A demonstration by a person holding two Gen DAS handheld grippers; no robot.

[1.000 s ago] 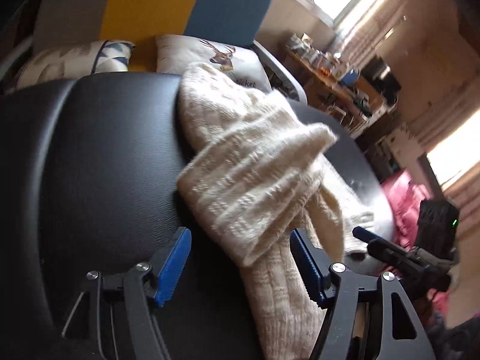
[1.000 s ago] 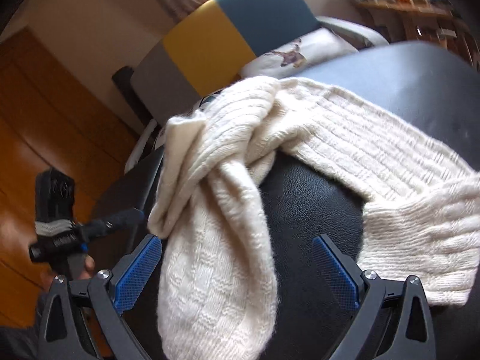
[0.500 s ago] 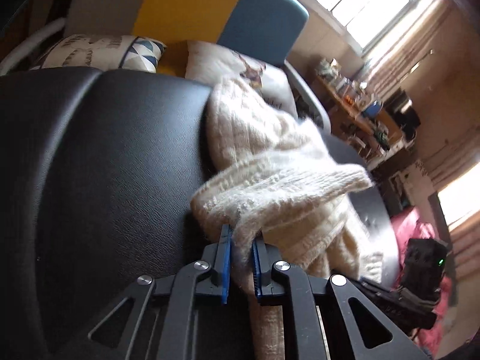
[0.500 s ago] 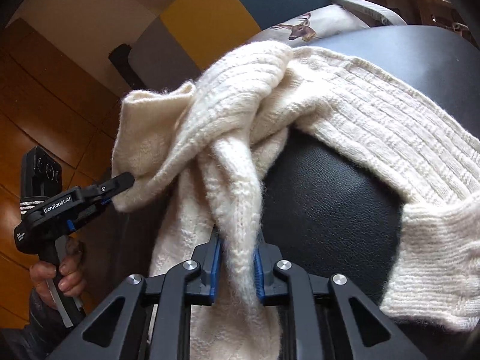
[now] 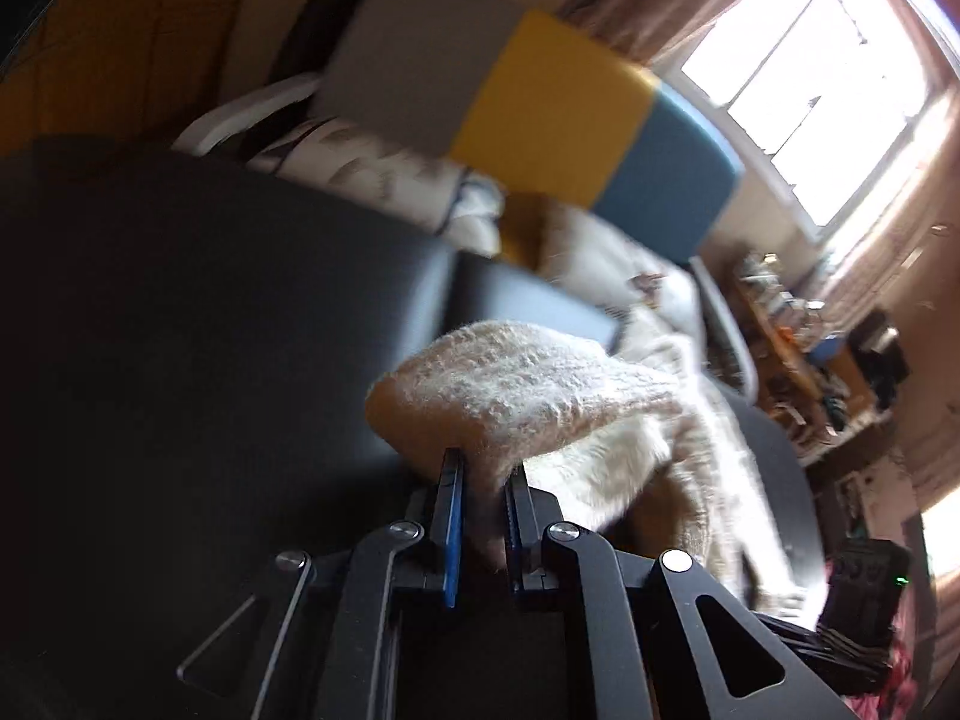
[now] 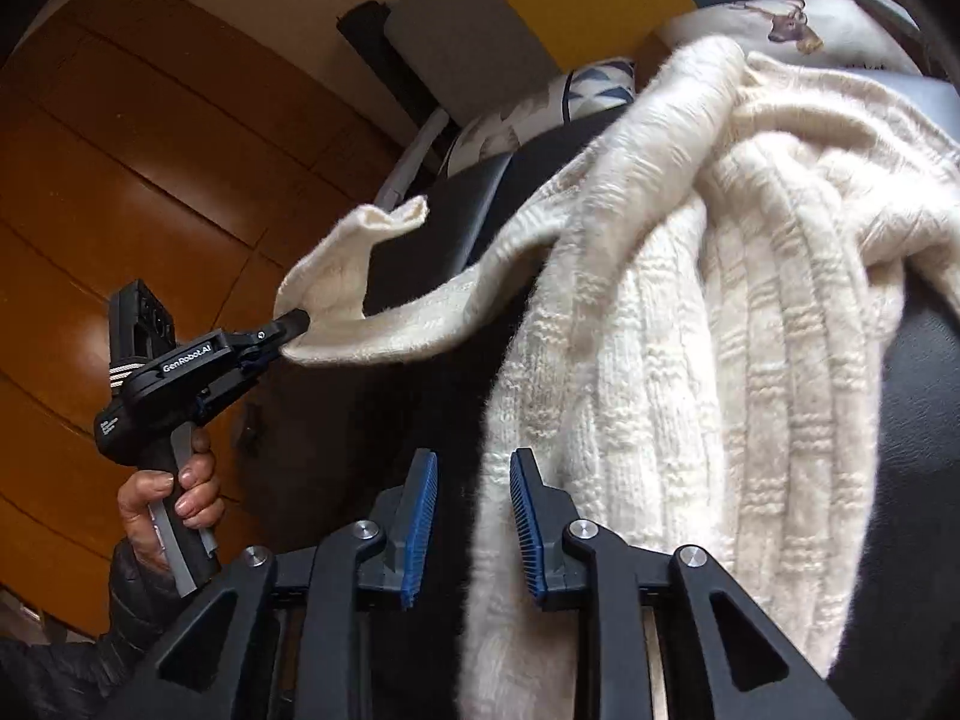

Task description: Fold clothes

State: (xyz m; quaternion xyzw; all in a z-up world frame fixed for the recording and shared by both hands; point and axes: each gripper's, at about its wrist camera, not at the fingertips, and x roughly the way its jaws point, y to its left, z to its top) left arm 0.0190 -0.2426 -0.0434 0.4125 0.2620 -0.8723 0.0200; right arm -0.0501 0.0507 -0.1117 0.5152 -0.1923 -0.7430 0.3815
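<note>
Sweater [image 6: 690, 324] still bunched, unfolded; left gripper [image 5: 483, 480] pinches an edge, right gripper [image 6: 471, 483] seemingly half-open around knit.

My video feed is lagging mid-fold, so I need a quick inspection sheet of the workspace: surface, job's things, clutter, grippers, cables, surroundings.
Surface: black padded top, bare where it shows.
Job's things: cream knit sweater, bunched, one end lifted off the surface.
Clutter: nothing seen on the top.
Grippers: left gripper shut on a sweater edge, held by a hand. Right gripper open, with a sweater fold between its jaws.
Cables: nothing seen.
Surroundings: grey, yellow and blue seat back, deer-print cushion, bright window, wooden floor.
</note>
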